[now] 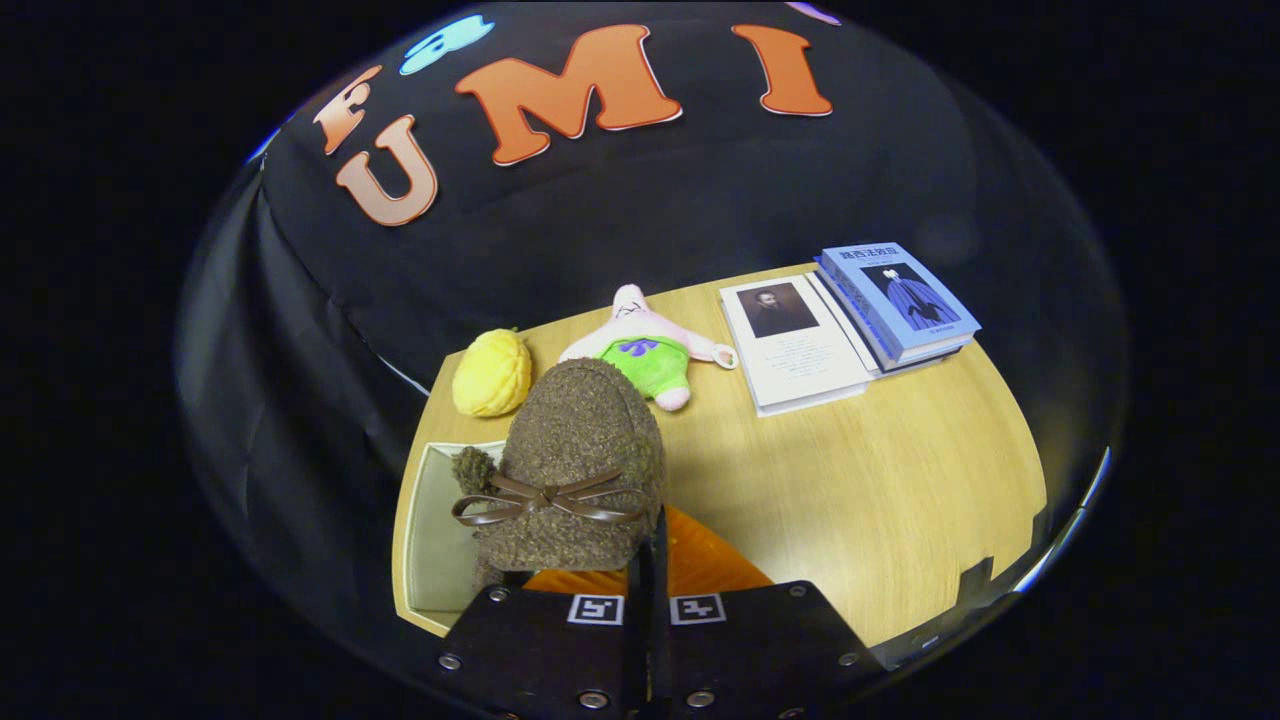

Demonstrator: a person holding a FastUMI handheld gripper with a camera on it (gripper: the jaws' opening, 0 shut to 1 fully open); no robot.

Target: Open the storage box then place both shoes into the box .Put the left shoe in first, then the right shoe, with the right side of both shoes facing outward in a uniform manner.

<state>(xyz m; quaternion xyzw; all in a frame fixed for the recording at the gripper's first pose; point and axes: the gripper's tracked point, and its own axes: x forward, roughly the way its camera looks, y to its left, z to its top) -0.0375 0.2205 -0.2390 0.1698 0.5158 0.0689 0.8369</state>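
A brown fuzzy shoe [580, 440] with a thin brown bow stands up right in front of the camera. My gripper [646, 570] is shut on its rim, the fingers pressed close together with the shoe's edge between them. The shoe hangs over the storage box [425, 520], which lies open with its pale inside showing to the left of the fingers. An orange surface [712, 565], perhaps part of the box, shows just behind the shoe's right side. The shoe hides most of the box's inside, and I cannot tell whether this is the left or the right shoe.
The box rests at the near left corner of a wooden table [900, 480]. Beyond the shoe lie a yellow plush [492, 372] and a pink and green star plush [645, 350]. A white book [795, 345] and a stack of blue books [900, 300] lie at the far right.
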